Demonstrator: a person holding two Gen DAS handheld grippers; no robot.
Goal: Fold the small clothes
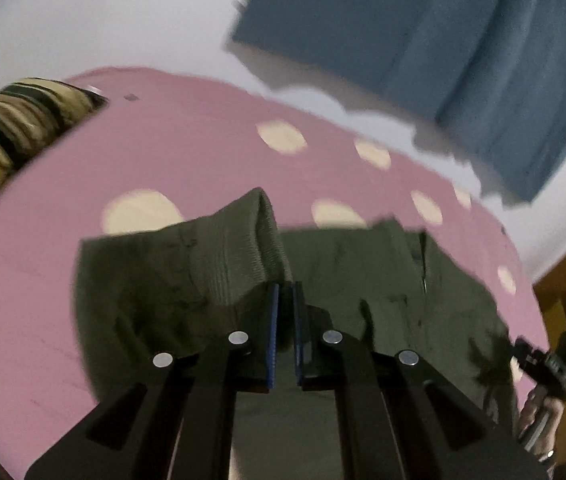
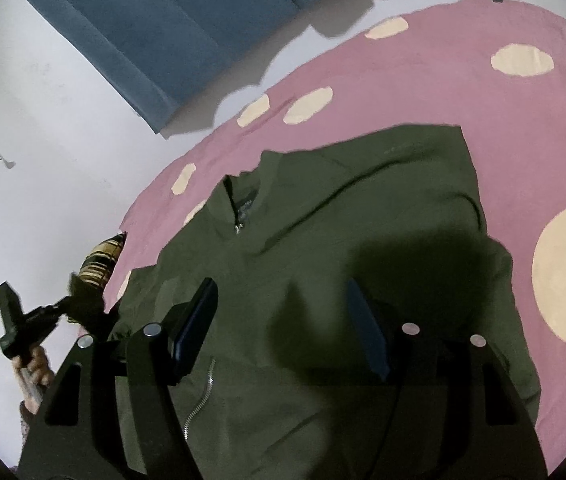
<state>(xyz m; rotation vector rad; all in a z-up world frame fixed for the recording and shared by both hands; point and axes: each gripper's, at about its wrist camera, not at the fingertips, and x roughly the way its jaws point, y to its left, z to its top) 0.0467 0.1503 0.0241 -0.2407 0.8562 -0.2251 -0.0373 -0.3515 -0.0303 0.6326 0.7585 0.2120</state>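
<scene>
Pinching the ribbed cuff [image 1: 261,236] of the olive zip jacket [image 2: 363,216], the left gripper [image 1: 286,304] is pressed together on it, sleeve lifted off the pink dotted bedsheet [image 1: 203,152]. Jacket lies spread flat on the sheet, zipper [image 2: 203,392] up. Right gripper [image 2: 283,328] is spread, empty, hovering over the jacket body. Fabric looks soft, light, floppy; best held at cuffs, hem or seams.

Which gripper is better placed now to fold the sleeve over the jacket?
Probably the left gripper: its fingers are shut on the ribbed cuff, lifted over the jacket. The right gripper hangs open above the jacket, holding nothing.
</scene>
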